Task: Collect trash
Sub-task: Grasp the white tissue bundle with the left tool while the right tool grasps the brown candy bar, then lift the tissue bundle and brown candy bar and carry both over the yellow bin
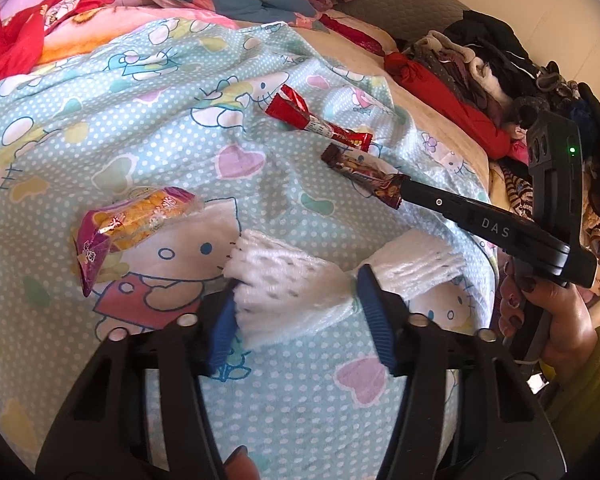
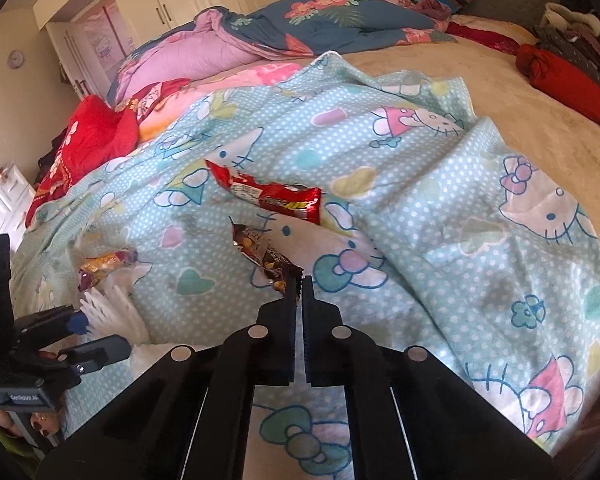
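Our left tool [image 1: 296, 304] squeezing a white foam fruit net [image 1: 284, 280], our right tool [image 2: 299, 286] pinching a brown crinkled snack wrapper [image 2: 266, 258], dotted cartoon-cat bedsheet [image 2: 420, 240] beneath

Both fisheye cameras ride their hand-held grippers, angled down close over the pale-blue dotted cartoon-cat bedsheet [image 1: 172, 120]. Both share the long red foil snack wrapper [image 1: 316, 122] at centre; each sees the other hand-held gripper at its frame edge.
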Demonstrator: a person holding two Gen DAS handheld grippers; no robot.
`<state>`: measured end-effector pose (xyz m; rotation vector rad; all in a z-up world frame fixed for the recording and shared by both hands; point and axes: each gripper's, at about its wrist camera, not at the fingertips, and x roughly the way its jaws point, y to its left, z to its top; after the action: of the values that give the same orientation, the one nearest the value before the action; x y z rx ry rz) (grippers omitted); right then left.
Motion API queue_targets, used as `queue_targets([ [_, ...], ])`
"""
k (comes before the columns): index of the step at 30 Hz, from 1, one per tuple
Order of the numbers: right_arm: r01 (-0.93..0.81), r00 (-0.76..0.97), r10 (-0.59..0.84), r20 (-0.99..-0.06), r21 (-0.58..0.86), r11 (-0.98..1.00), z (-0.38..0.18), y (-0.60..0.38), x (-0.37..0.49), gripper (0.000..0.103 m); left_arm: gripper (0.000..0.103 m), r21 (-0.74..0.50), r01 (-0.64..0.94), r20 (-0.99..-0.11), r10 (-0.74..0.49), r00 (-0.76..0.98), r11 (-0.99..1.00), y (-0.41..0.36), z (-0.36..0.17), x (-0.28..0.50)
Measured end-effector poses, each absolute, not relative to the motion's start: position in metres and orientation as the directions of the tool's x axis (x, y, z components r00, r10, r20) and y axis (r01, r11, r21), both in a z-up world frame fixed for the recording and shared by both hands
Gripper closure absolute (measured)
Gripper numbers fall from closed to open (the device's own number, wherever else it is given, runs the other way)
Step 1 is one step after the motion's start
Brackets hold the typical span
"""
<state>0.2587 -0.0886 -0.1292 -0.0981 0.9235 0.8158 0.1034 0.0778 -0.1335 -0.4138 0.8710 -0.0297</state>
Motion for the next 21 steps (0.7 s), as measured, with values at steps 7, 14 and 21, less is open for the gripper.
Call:
queue_targets([
  [7, -0.686, 0.360, 0.607, -0.709, 0.241, 0.687, -0.108, -0.097, 0.236, 0.102, 0.090, -0.369, -0.073, -0.713, -0.232, 0.661, 0.926, 0.068, -0.123, 0.101],
  [14, -0.676, 0.381, 0.630, -0.676, 0.261, 0.689, -0.090, -0.116, 0.224, 0.102, 0.092, -0.358, 0.005, -0.686, -0.266, 0.677, 0.934, 0.052, -0.109, 0.097],
  [21, -0.658, 0.416, 0.655, -0.630, 0.289, 0.695, -0.069, -0.138, 0.215, 0.102, 0.092, -0.330, 0.061, -0.665, -0.277, 0.693, 0.942, 0.034, -0.095, 0.093],
])
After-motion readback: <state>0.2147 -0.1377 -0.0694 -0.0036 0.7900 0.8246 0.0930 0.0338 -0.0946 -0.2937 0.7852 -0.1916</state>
